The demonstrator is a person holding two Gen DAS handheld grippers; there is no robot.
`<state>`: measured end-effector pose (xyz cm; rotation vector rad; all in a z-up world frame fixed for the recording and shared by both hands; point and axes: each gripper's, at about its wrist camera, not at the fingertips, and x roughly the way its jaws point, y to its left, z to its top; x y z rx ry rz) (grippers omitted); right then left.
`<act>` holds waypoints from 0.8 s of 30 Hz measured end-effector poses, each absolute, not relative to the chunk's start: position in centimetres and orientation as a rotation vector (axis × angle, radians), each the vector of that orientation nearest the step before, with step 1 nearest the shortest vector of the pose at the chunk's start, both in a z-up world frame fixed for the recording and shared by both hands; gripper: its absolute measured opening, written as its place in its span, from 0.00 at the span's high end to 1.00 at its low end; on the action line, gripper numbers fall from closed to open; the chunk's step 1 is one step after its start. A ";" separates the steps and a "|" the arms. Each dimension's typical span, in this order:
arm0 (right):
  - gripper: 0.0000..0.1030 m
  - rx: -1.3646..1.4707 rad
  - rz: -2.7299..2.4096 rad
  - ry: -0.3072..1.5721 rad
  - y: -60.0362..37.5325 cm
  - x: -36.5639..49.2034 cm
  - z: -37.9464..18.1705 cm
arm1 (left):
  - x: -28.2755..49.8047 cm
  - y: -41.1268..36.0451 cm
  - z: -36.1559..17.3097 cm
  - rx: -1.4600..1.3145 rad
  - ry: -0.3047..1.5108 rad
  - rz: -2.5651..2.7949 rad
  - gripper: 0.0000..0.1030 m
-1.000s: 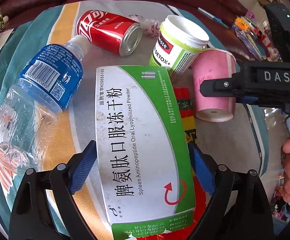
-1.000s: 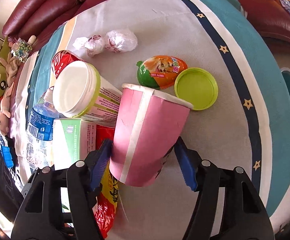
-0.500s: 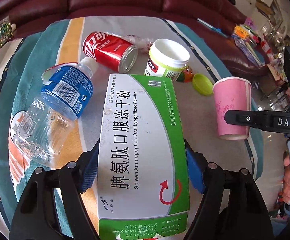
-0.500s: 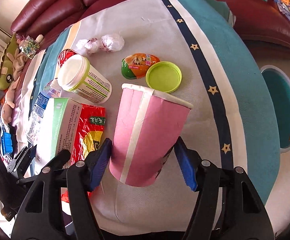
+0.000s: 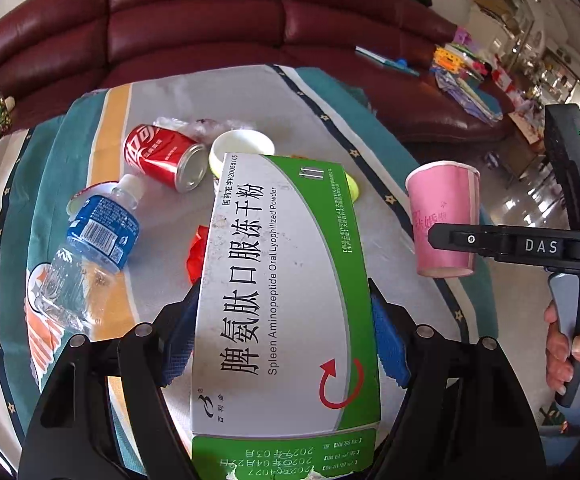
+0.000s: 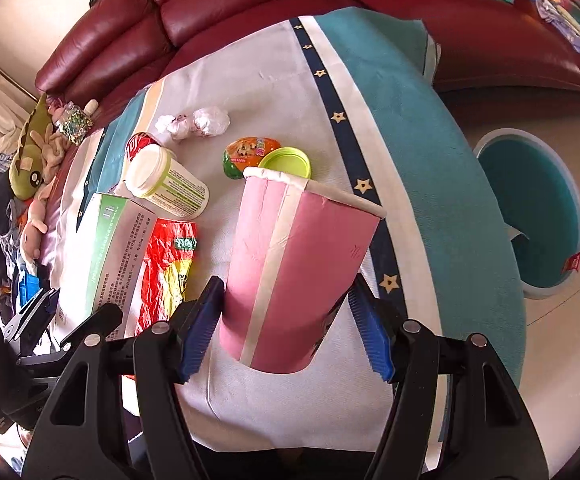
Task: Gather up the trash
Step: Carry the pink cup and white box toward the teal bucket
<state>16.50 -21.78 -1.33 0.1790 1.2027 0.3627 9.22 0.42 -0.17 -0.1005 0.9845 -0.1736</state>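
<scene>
My left gripper (image 5: 284, 332) is shut on a white and green medicine box (image 5: 274, 240), held clear above the table. My right gripper (image 6: 288, 308) is shut on a pink paper cup (image 6: 302, 240), upright and lifted off the cloth; the left wrist view shows the cup (image 5: 444, 208) at the right. On the table lie a red cola can (image 5: 166, 156), a clear water bottle (image 5: 90, 248), a white jar (image 6: 166, 184), a red snack wrapper (image 6: 166, 264), a green lid (image 6: 286, 162), an egg-shaped pack (image 6: 246, 152) and crumpled white wrappers (image 6: 194, 122).
The table wears a teal, white and navy striped cloth (image 6: 430, 160). A round teal bin (image 6: 538, 216) stands on the floor right of it. A maroon sofa (image 5: 210, 20) runs behind. A person's hand (image 5: 570, 344) grips the right handle.
Both grippers have risen from the table with their loads. The left jaws closed onto the box and lifted it off the red wrapper. The cup has moved right, toward the table's edge.
</scene>
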 end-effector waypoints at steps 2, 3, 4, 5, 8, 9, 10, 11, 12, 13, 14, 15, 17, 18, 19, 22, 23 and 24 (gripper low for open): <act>0.40 0.199 0.350 1.193 -23.1 16.5 -1.2 | 9.5 -0.5 0.0 -0.082 0.987 -0.184 0.26; 0.40 0.211 0.344 1.188 -23.8 16.5 -1.1 | 9.7 -1.1 0.1 -0.073 0.988 -0.194 0.26; 0.40 0.221 0.339 1.183 -24.5 16.4 -1.1 | 9.9 -1.6 0.2 -0.067 0.990 -0.206 0.26; 0.40 0.233 0.330 1.177 -25.4 16.4 -1.0 | 10.1 -2.2 0.3 -0.060 0.990 -0.218 0.26; 0.40 0.261 0.308 1.162 -27.8 16.4 -0.7 | 10.7 -4.3 0.6 -0.026 0.987 -0.249 0.26; 0.40 0.271 0.298 1.156 -28.6 16.3 -0.6 | 11.0 -5.1 0.6 -0.016 0.986 -0.261 0.26; 0.40 0.281 0.288 1.151 -29.5 16.4 -0.6 | 11.3 -5.8 0.5 -0.008 0.987 -0.273 0.26; 0.40 0.294 0.275 1.143 -30.6 16.4 -0.4 | 11.6 -6.6 0.5 0.000 0.989 -0.286 0.26; 0.40 0.305 0.264 1.136 -31.5 16.4 -0.3 | 12.0 -7.4 0.6 0.009 0.990 -0.299 0.26; 0.40 0.318 0.251 1.128 -32.5 16.4 -0.2 | 12.4 -8.2 0.6 0.019 0.991 -0.312 0.26; 0.40 0.329 0.241 1.122 -33.6 16.5 -0.2 | 12.7 -9.1 0.7 0.030 0.991 -0.323 0.26; 0.40 0.345 0.226 1.111 -34.9 16.5 0.0 | 13.0 -10.0 0.8 0.041 0.991 -0.335 0.26; 0.40 0.370 0.198 1.093 -37.1 16.5 0.2 | 13.8 -12.0 0.9 0.065 0.989 -0.366 0.26; 0.40 0.383 0.181 1.083 -38.4 16.5 0.2 | 14.2 -13.1 1.0 0.078 0.988 -0.382 0.26; 0.40 0.390 0.162 1.074 -39.7 16.4 0.3 | 14.6 -14.2 1.1 0.090 0.987 -0.397 0.26; 0.40 0.407 0.116 1.057 -42.9 16.3 0.2 | 15.8 -17.5 1.1 0.125 0.989 -0.438 0.26; 0.40 0.417 0.100 1.052 -44.2 16.3 0.1 | 16.2 -18.6 1.1 0.136 0.990 -0.448 0.26; 0.40 0.423 0.085 1.048 -45.3 16.3 0.0 | 16.6 -19.5 1.0 0.146 0.992 -0.458 0.26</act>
